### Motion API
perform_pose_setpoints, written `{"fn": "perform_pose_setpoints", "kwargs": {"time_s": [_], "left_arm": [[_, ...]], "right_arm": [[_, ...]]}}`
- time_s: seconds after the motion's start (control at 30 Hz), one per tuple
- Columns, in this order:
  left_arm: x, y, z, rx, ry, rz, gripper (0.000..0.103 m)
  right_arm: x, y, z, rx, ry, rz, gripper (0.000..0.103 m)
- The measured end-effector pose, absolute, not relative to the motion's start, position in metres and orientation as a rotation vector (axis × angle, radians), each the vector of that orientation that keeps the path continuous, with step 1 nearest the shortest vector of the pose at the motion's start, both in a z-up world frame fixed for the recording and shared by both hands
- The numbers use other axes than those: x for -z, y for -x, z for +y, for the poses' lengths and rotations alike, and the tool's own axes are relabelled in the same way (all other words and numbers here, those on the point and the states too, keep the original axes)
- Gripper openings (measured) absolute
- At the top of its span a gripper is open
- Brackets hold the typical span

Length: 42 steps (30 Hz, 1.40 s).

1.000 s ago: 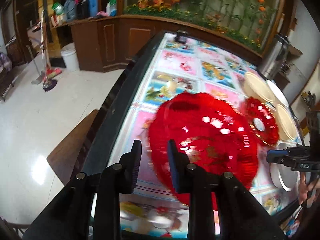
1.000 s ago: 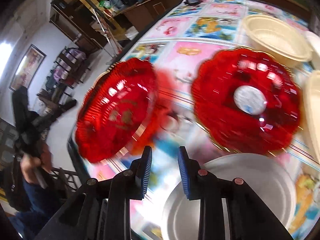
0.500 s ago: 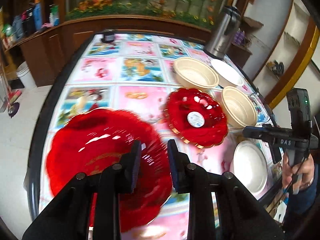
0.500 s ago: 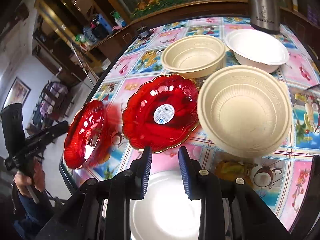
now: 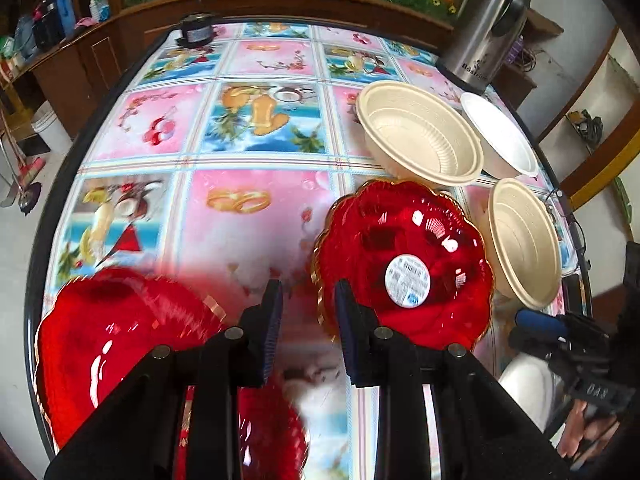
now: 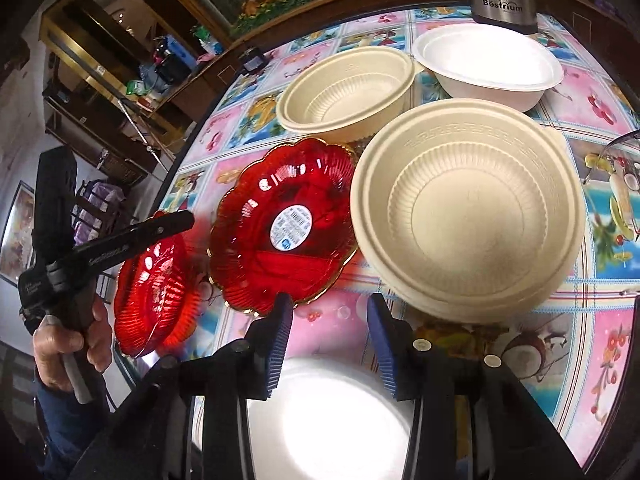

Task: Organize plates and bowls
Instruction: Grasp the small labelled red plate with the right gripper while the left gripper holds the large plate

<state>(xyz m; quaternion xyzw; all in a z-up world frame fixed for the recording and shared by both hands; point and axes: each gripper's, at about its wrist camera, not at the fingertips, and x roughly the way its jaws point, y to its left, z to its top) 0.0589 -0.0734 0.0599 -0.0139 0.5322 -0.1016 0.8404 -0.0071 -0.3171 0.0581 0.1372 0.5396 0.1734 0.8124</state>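
A large red plate (image 5: pixel 120 352) lies blurred at the table's near-left edge, partly under my left gripper (image 5: pixel 308 292). That gripper's jaws stand a narrow gap apart, with only tablecloth between the pads. In the right wrist view it (image 6: pixel 184 222) reaches over the same plate (image 6: pixel 152 292). A smaller red plate with a round sticker (image 6: pixel 248 240) sits just right of it. My right gripper (image 6: pixel 328 312) hovers over a white plate (image 6: pixel 320 420); its jaws are opening and hold nothing. Beyond them stand two cream bowls (image 6: pixel 468 208) (image 6: pixel 348 84) and a white bowl (image 6: pixel 488 64).
A steel thermos (image 5: pixel 484 20) stands at the table's far right corner and a small black object (image 5: pixel 196 34) at the far end. The patterned tablecloth (image 5: pixel 256 128) is bare over the left and middle. A person's hand (image 6: pixel 68 344) holds the left gripper's handle.
The left wrist view has swung right: the large red plate went from in front of the fingers to the lower left. My right gripper's jaws have spread wider over the white plate.
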Motion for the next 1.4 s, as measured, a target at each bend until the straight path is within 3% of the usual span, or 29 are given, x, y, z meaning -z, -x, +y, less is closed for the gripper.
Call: {"fn": "perform_pose_setpoints", "kwargs": {"time_s": [0.33,0.4,0.5,1.4], "left_arm": [[-0.034,-0.098,-0.095,0.161,-0.076,1.17,0.024],[-0.03,-0.099,-0.096,0.176,-0.061,1.172,0.023],[-0.028,-0.096,-0.101,0.193,-0.06,1.163,0.017],[-0.079,-0.048,-0.061,0.2,-0.005,1.021,0.017]], "right_arm": [[-0.039,-0.019,-0.31,-0.339,-0.323,1.212,0.036],[-0.034,-0.023,-0.308,-0.342,-0.323,1.227,0.024],[-0.029,-0.026,-0.303,-0.362,-0.333,1.233,0.015],[-0.07,-0.002,-0.283,-0.413,-0.287,1.123,0.015]]}}
